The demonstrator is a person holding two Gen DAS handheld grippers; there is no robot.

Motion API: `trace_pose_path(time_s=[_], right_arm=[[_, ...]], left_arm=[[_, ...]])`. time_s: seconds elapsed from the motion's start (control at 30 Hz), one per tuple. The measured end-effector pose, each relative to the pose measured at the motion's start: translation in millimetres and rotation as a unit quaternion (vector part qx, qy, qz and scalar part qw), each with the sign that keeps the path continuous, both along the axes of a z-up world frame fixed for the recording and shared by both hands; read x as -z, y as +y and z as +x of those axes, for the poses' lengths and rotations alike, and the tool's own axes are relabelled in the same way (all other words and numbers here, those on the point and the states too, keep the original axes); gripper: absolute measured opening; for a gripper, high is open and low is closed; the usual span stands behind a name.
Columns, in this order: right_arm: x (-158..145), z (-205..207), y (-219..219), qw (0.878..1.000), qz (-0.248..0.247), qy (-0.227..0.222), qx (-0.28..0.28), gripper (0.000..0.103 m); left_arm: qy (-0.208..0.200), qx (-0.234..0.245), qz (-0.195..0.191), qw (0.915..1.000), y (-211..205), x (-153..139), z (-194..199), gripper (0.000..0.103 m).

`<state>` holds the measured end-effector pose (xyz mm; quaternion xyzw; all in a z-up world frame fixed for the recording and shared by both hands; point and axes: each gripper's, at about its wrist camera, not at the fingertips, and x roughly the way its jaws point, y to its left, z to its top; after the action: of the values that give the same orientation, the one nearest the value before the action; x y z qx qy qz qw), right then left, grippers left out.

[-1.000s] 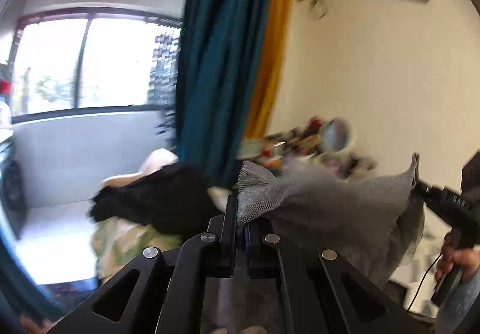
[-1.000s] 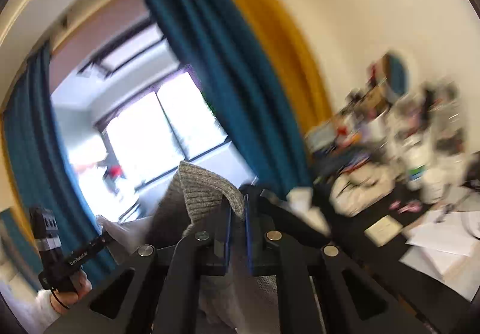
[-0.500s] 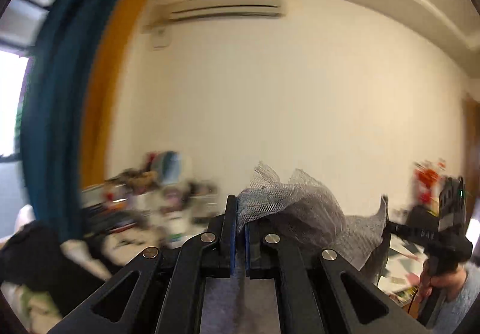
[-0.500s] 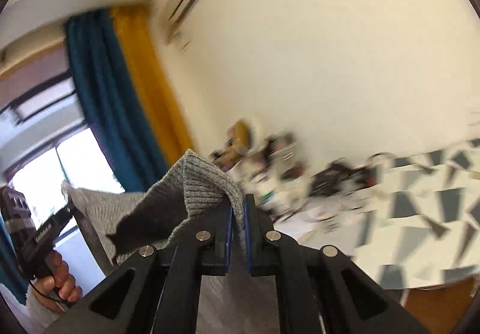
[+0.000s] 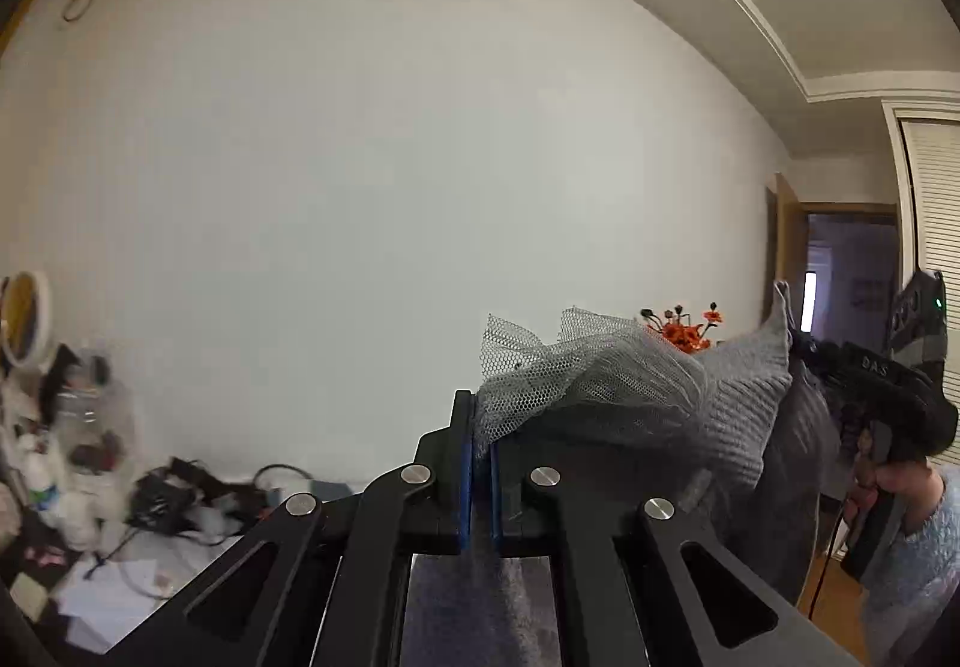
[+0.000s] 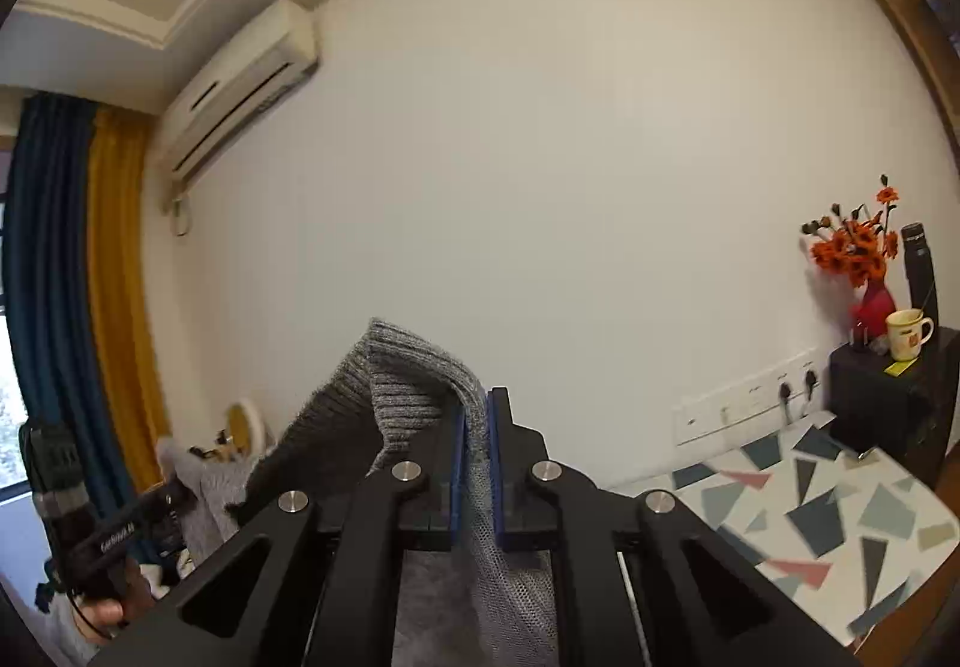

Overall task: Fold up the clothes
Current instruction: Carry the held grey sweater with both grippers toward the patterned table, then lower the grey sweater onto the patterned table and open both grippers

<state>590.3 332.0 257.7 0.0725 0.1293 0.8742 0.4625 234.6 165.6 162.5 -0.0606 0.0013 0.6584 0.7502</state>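
Left wrist view: the left gripper [image 5: 478, 463] is clamped tight on a grey knit garment [image 5: 738, 403] with a mesh trim [image 5: 540, 373], the cloth held up in the air in front of the white wall [image 5: 390, 157] and stretching off to the right, where the right gripper [image 5: 798, 334] pinches its far corner, a hand [image 5: 900, 481] wrapped around the handle. Right wrist view: the right gripper's blue pads [image 6: 459, 463] are closed on a ribbed edge of the same garment, which rises in a fold above the jaws and runs left to the left gripper, low at the frame's edge; a patterned table [image 6: 840, 511] sits lower right, with orange flowers [image 6: 852, 247] and a mug [image 6: 906, 334] on a black box [image 6: 888, 397].
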Motion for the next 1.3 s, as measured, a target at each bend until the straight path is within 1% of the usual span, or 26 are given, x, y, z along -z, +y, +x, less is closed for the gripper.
trace_pose_path(time_s=[0.07, 0.1, 0.2, 0.27, 0.37, 0.43, 0.47, 0.5, 0.53, 0.6, 0.63, 0.67, 0.7, 0.73, 0.77, 0.83, 0.87, 0.9, 0.93, 0.97, 1.0, 1.03, 1.1, 1.17, 1.23, 1.3], right_arm=[[-6, 6, 39, 0.999, 0.016, -0.024, 0.015, 0.007], [-10, 7, 57, 0.999, 0.018, -0.033, 0.02, 0.007], [5, -17, 122, 0.999, -0.004, -0.036, 0.019, 0.007], [27, -30, 169, 0.998, -0.033, -0.042, 0.023, 0.007], [66, -53, 241, 0.994, -0.073, -0.069, 0.035, 0.007], [91, -74, 285, 0.991, -0.1, -0.086, 0.038, 0.007], [103, -83, 313, 0.988, -0.117, -0.089, 0.038, 0.007], [114, -92, 340, 0.986, -0.132, -0.09, 0.041, 0.007], [123, -101, 367, 0.984, -0.143, -0.092, 0.046, 0.007], [142, -122, 413, 0.981, -0.159, -0.097, 0.055, 0.007], [151, -129, 435, 0.979, -0.166, -0.101, 0.062, 0.007], [164, -136, 458, 0.975, -0.182, -0.107, 0.072, 0.007], [178, -143, 481, 0.969, -0.203, -0.114, 0.083, 0.009], [195, -148, 500, 0.962, -0.232, -0.122, 0.079, 0.014], [213, -152, 518, 0.953, -0.265, -0.13, 0.068, 0.02], [254, -154, 544, 0.927, -0.328, -0.172, 0.059, 0.075], [271, -149, 549, 0.917, -0.345, -0.191, 0.057, 0.083], [282, -141, 549, 0.911, -0.353, -0.207, 0.057, 0.089], [288, -129, 547, 0.908, -0.357, -0.213, 0.056, 0.089], [291, -114, 544, 0.908, -0.36, -0.206, 0.054, 0.09], [292, -97, 539, 0.909, -0.366, -0.192, 0.051, 0.096], [293, -80, 533, 0.909, -0.371, -0.183, 0.046, 0.103], [297, -44, 519, 0.909, -0.377, -0.176, 0.036, 0.103], [302, -20, 501, 0.905, -0.381, -0.188, 0.023, 0.103], [312, 1, 481, 0.901, -0.388, -0.192, 0.008, 0.103], [319, 24, 461, 0.9, -0.396, -0.184, -0.004, 0.103]], left_arm=[[0.004, 0.0, -0.002, 1.0, 32, 4, 12, 0.003], [0.004, -0.001, -0.01, 0.9999, 51, 7, 15, 0.003], [-0.001, -0.009, -0.042, 0.9991, 102, 26, 17, 0.003], [-0.014, -0.011, -0.08, 0.9966, 143, 49, 12, 0.004], [-0.022, -0.021, -0.129, 0.9911, 207, 85, -2, 0.004], [-0.031, -0.025, -0.157, 0.9868, 252, 106, -20, 0.003], [-0.038, -0.027, -0.171, 0.9843, 281, 117, -29, 0.003], [-0.039, -0.029, -0.177, 0.9831, 300, 124, -35, 0.003], [-0.038, -0.031, -0.181, 0.9822, 317, 130, -40, 0.003], [-0.032, -0.041, -0.187, 0.981, 369, 137, -64, 0.004], [-0.024, -0.046, -0.195, 0.9795, 392, 144, -68, 0.005], [-0.015, -0.05, -0.209, 0.9766, 414, 157, -67, 0.007], [-0.005, -0.051, -0.236, 0.9703, 434, 171, -63, 0.007], [0.006, -0.052, -0.266, 0.9625, 452, 184, -58, 0.007], [0.011, -0.054, -0.301, 0.952, 471, 204, -59, 0.009], [0.016, -0.062, -0.368, 0.9274, 501, 243, -62, 0.009], [0.002, -0.068, -0.399, 0.9143, 506, 258, -68, 0.01], [-0.014, -0.072, -0.43, 0.8998, 511, 273, -74, 0.013], [-0.04, -0.076, -0.446, 0.8909, 507, 281, -81, 0.016], [-0.075, -0.08, -0.453, 0.8846, 502, 287, -91, 0.03], [-0.102, -0.087, -0.452, 0.8821, 491, 288, -100, 0.049], [-0.111, -0.093, -0.447, 0.8828, 477, 279, -99, 0.056], [-0.113, -0.106, -0.433, 0.888, 446, 267, -97, 0.079], [-0.112, -0.121, -0.434, 0.8858, 411, 255, -88, 0.08], [-0.111, -0.133, -0.453, 0.8746, 380, 262, -68, 0.08], [-0.109, -0.145, -0.473, 0.8621, 350, 272, -47, 0.08]])
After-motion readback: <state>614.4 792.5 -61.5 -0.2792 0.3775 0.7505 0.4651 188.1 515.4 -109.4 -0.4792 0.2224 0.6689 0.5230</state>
